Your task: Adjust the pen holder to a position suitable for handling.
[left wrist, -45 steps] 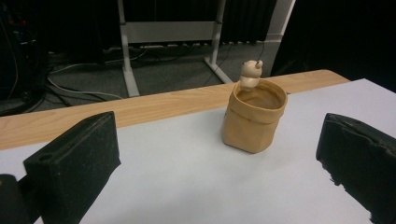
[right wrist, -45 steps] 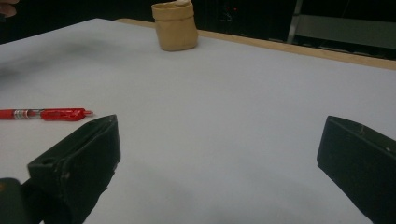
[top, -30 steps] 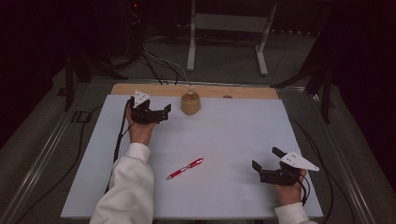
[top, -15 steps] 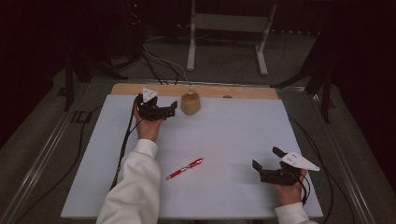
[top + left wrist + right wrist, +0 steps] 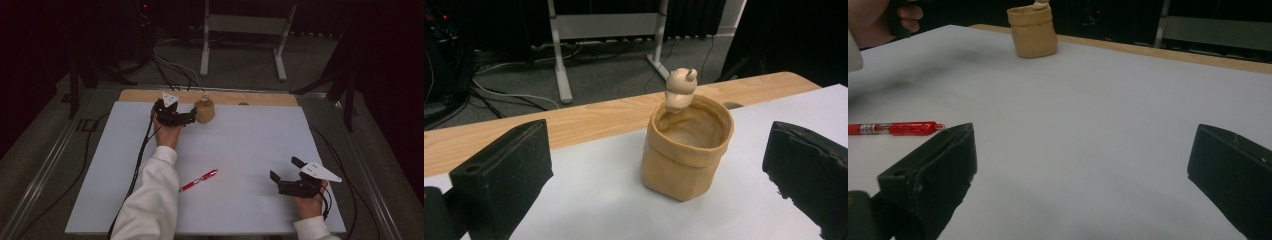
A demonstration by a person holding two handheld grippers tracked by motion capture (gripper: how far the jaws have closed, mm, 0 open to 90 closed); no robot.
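Left gripper view: the left gripper (image 5: 659,165) has its jaws spread wide, gripping nothing, with the tan pot (image 5: 686,145) standing upright between and just ahead of them, untouched. A small bear figure (image 5: 680,87) perches on the pot's far rim. The pot sits on the white sheet (image 5: 240,150) near the table's far edge, by the wooden strip (image 5: 260,98). The right gripper (image 5: 287,175) rests released near the near right corner, the red pen (image 5: 199,180) lying well apart toward the near edge.

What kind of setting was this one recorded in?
Probably a lab or recording studio, not a home: a white-covered table stands among dark surroundings, loose cables trail over the grey carpet behind it, and a metal stand rises beyond. A person holds the left gripper near a tan pot.
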